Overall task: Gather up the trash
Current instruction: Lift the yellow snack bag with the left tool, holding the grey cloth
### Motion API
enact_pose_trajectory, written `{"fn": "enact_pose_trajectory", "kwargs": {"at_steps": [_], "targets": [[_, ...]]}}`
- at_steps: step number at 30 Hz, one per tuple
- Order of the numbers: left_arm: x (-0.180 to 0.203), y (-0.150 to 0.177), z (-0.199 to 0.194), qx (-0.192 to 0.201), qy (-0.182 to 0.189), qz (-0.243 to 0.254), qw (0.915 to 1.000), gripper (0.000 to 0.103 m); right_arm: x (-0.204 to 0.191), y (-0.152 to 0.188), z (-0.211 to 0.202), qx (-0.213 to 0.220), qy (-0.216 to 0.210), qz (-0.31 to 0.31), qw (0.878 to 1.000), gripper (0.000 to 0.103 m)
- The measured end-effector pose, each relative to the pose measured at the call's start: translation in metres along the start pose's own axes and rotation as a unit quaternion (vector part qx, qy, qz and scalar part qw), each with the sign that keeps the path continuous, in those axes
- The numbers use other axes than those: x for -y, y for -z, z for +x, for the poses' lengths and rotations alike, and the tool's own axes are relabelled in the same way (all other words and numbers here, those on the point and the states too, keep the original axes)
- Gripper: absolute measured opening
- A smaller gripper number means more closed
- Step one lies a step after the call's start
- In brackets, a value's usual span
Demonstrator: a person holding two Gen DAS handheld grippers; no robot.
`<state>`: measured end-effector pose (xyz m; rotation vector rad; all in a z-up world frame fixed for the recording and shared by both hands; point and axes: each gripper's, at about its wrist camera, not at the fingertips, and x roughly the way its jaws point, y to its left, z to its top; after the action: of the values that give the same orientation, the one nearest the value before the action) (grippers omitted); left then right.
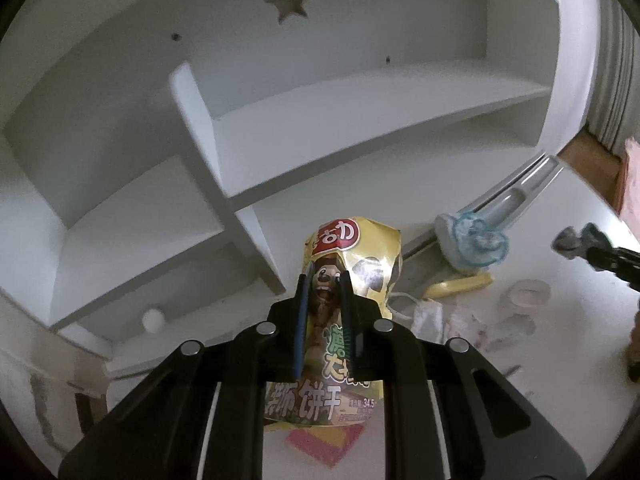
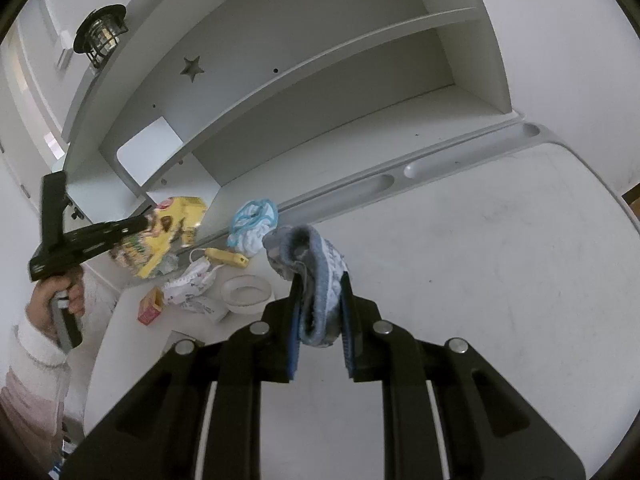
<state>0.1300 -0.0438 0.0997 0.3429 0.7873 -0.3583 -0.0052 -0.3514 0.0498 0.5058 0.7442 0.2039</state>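
Both tongs raised over desk (image 2: pixel 500 280): left tongs (image 1: pixel 324 280) clamp snack bag (image 1: pixel 352 256), right tongs (image 2: pixel 320 280) clamp sock (image 2: pixel 316 264).

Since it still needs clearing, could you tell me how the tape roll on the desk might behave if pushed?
The tape roll lies flat on its side, so it should slide rather than roll. Its hollow ring looks light, probably skidding easily across the smooth desk.

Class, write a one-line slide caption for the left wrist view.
Left gripper clamps a yellow biscuit wrapper above the littered white desk.
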Motion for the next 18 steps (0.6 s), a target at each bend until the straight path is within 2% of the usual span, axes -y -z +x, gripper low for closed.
{"fn": "enact_pose_trajectory", "kwargs": {"at_steps": [4, 7, 11, 18], "targets": [[-0.005, 0.025, -0.037, 0.018, -0.012, -0.027, 0.9994, 0.014, -0.001, 0.000, 0.000, 0.001, 0.000, -0.002, 1.000, 0.017], [-0.017, 0.044, -0.049, 0.011, -0.023, -0.044, 0.9987, 0.014, -0.002, 0.000, 0.000, 0.000, 0.000, -0.004, 1.000, 0.017], [-0.039, 0.070, -0.047, -0.014, -0.039, -0.071, 0.9966, 0.014, -0.002, 0.000, -0.001, 0.003, -0.002, -0.004, 1.000, 0.017], [-0.050, 0.114, -0.045, -0.029, -0.034, -0.115, 0.9924, 0.013, -0.001, 0.000, 0.001, -0.004, -0.010, -0.003, 1.000, 0.017]]}}
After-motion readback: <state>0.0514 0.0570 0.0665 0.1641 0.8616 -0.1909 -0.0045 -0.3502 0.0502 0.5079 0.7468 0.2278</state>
